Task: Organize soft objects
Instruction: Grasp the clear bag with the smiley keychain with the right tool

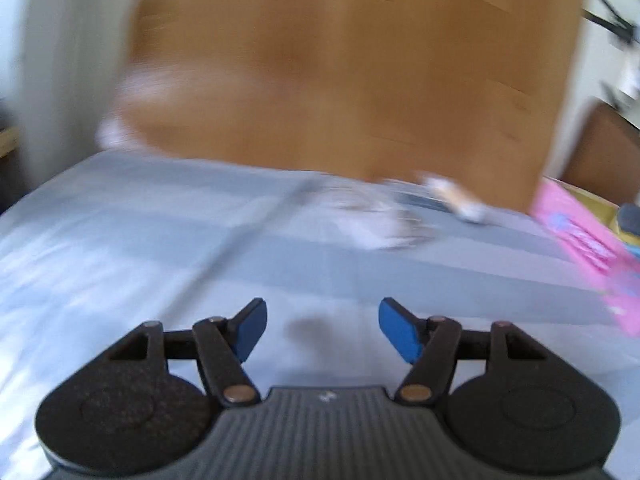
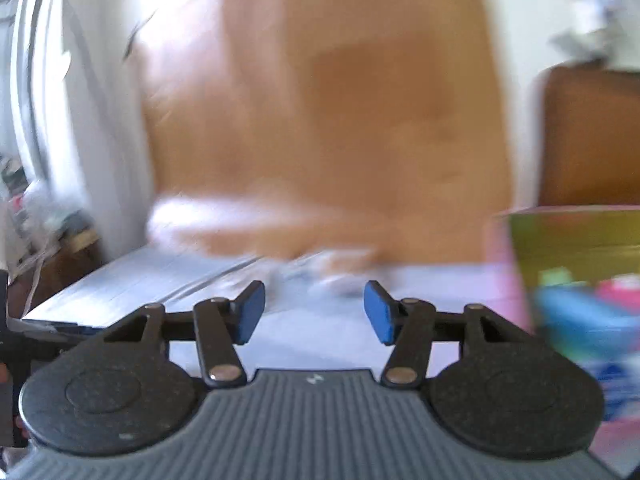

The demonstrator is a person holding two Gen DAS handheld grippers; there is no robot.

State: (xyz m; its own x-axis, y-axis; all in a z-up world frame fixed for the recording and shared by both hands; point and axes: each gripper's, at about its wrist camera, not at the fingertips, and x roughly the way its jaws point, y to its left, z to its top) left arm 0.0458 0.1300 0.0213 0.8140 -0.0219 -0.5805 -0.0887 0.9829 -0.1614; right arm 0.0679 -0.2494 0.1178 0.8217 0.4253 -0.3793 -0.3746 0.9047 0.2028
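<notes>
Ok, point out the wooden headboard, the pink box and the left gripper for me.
Wooden headboard (image 1: 340, 80): left wrist view, middle of its blurred panel.
Pink box (image 1: 580, 240): left wrist view, its pink side wall at the right edge.
Left gripper (image 1: 322, 330): left wrist view, midway between the open blue-padded jaws.

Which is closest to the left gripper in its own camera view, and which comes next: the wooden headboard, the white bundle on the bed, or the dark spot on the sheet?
1. Dark spot, just ahead of the left gripper.
2. White bundle, mid-bed, slightly right.
3. Wooden headboard, behind the bed.
</notes>
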